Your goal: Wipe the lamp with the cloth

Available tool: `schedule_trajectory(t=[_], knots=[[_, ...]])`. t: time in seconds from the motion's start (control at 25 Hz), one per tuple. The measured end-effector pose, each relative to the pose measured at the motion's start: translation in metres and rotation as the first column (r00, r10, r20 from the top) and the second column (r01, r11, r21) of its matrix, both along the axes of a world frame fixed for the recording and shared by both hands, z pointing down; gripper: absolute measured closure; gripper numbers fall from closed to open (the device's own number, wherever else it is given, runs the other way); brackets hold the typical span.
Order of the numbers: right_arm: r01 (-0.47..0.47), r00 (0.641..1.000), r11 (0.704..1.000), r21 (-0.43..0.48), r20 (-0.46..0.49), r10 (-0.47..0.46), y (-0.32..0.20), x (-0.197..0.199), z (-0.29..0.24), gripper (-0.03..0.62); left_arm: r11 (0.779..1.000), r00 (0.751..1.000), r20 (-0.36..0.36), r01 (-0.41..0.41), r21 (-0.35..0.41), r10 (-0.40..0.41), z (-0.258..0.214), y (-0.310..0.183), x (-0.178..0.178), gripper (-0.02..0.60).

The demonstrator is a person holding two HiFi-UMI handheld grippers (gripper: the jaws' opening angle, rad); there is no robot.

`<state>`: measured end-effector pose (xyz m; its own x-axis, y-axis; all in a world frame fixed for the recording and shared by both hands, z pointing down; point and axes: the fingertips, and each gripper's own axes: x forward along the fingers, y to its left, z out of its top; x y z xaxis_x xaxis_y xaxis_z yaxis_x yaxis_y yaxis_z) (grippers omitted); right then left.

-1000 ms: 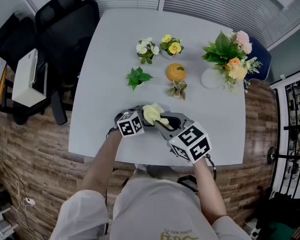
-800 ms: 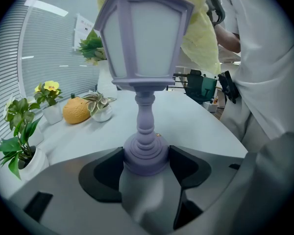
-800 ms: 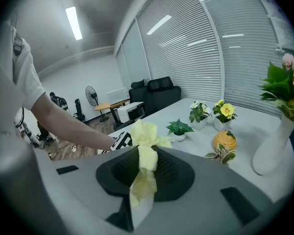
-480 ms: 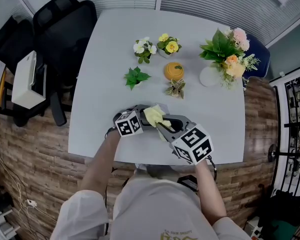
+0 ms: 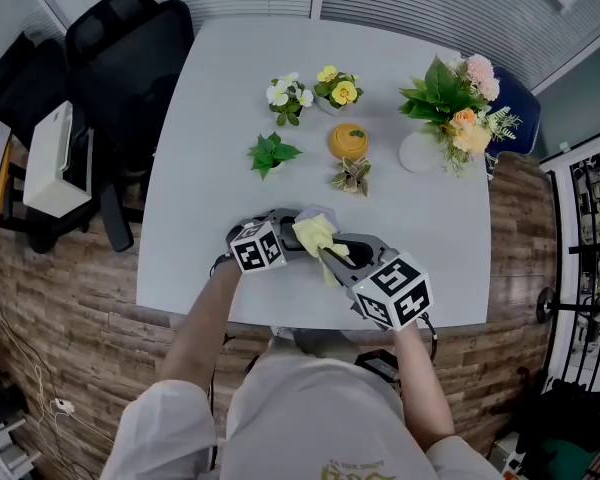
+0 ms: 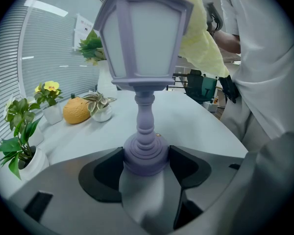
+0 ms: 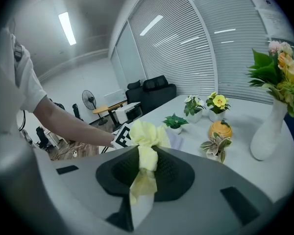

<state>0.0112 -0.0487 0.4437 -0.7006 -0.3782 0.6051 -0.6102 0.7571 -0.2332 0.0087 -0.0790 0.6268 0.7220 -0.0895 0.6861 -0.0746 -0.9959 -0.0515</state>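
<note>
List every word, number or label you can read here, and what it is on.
None can be read.
Print on the person's shirt: cut off at the picture's edge, blurred.
Sheet on the blinds: too small.
Marker cubes: black-and-white squares only, no letters.

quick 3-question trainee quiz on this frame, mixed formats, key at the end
1. True or false: the left gripper is shut on the base of the lamp.
2. What is between the jaws of the right gripper? A) a yellow cloth B) a sponge C) nothing
3. Fill in: in the left gripper view, the cloth lies against the lamp's ____ (head or base).

Key: 1 true; 2 A; 3 head.
</note>
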Motion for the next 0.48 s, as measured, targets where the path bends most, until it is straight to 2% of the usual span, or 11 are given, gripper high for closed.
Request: schedule_trajectory(t=[0.48], knots=[[0.006, 1.0, 0.999, -0.038, -0.01, -0.006, 0.012, 0.0, 0.014, 0.523, 1.0, 1.0, -0.003, -0.001, 0.004, 0.001, -0.001, 0.001, -0.001, 0.287]])
